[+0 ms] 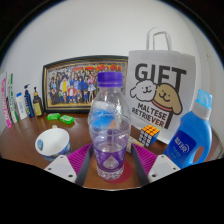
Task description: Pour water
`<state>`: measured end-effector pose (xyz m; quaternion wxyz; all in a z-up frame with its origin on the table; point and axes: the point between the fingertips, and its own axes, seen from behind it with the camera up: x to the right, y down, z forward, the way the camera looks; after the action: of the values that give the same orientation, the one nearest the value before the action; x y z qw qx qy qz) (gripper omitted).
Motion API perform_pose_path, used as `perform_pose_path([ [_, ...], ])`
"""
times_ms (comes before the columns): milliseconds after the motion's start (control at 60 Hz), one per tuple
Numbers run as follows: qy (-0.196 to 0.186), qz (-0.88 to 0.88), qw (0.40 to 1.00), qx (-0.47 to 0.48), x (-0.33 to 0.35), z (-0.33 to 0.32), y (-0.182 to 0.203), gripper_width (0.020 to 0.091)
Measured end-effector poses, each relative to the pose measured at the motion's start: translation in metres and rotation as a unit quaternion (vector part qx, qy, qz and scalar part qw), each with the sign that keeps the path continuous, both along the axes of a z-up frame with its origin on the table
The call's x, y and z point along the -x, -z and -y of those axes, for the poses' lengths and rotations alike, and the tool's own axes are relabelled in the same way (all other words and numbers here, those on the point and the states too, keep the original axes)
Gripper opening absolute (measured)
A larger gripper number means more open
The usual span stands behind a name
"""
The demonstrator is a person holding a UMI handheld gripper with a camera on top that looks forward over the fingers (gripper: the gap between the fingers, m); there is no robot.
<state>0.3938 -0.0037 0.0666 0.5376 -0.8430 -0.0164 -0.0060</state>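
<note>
We see a clear plastic water bottle with a purple cap standing upright between the two fingers of our gripper. The pink pads sit close on either side of the bottle's lower part, but we cannot tell whether both press on it or whether a small gap remains. The bottle appears to rest on the wooden table, near its front edge, and holds water in its lower part.

Beyond the bottle, toward the table's back edge, a framed group photograph leans against the wall. To its right stands a white paper gift bag printed with a cartoon dog. A small colourful puzzle cube lies in front of the bag, and a blue detergent bottle stands near the table's right edge. Left of our fingers lies a white and blue round object, with two green blocks behind it and several small bottles near the left edge.
</note>
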Motion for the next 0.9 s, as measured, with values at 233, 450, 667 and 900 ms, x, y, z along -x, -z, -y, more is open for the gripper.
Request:
perform_pose_path([
  [233,0.015,0.024,0.999,0.033,0.009,0.044,-0.033,0.0857],
  [450,0.032,0.010,0.997,0.071,0.050,0.121,-0.080,0.0856],
  [667,0.048,0.011,0.995,0.086,0.105,0.209,-0.124,0.0854],
  [900,0.063,0.025,0.994,0.082,0.148,0.275,-0.154,0.0857],
])
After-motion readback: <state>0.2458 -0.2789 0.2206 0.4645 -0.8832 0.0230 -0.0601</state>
